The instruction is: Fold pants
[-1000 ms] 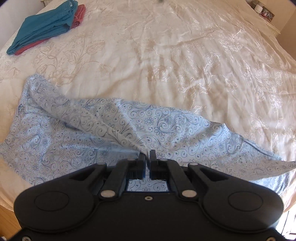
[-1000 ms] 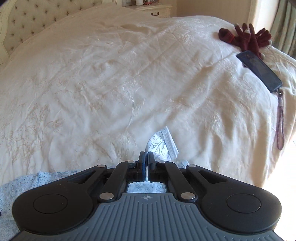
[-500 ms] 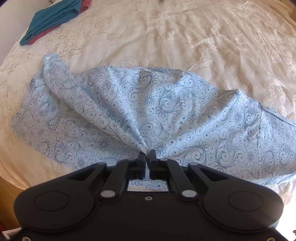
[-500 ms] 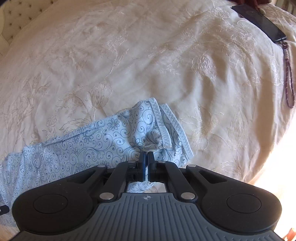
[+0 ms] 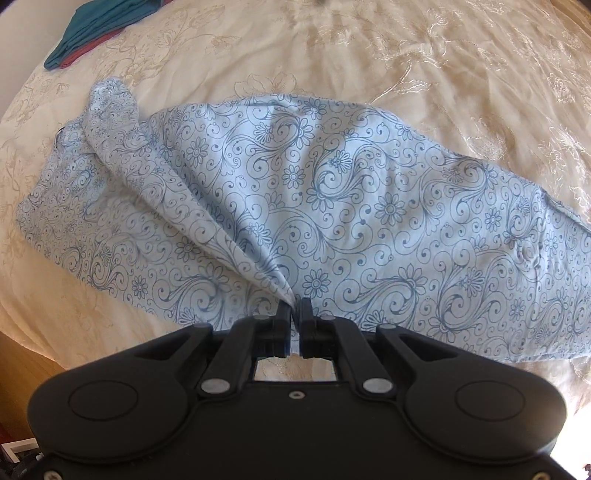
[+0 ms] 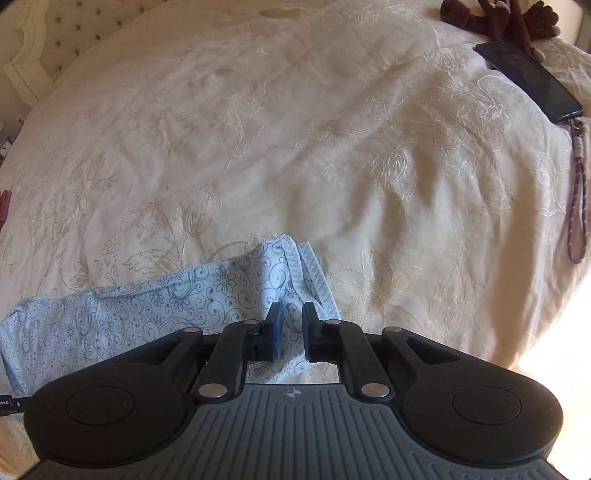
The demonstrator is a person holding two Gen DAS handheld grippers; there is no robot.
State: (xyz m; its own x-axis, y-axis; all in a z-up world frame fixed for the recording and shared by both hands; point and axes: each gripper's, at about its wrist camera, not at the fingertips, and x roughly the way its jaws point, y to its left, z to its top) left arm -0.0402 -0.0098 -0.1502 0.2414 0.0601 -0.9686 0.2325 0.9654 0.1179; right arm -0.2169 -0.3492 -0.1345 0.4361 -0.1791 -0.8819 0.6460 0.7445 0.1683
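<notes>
Light blue pants (image 5: 332, 206) with a dark swirl and flower print lie spread across the cream bedspread. My left gripper (image 5: 294, 308) is shut on a pinched fold of the fabric, which rises in a taut ridge toward the far left. In the right wrist view the hemmed end of the pants (image 6: 229, 291) rests on the bed. My right gripper (image 6: 291, 314) is opening just above that cloth; a gap shows between its fingers (image 6: 275, 325) and the fabric lies slack under them, not pinched.
Folded teal and red clothes (image 5: 99, 29) sit at the far left of the bed. Dark red gloves (image 6: 517, 18), a black phone (image 6: 528, 77) and its purple strap (image 6: 578, 206) lie at the far right. The bed edge runs close below both grippers.
Both grippers came down toward the bed and the pants settled flat across it. The right gripper's jaws, shut on the hem before, have parted and let it go. The left still pinches its fold.
</notes>
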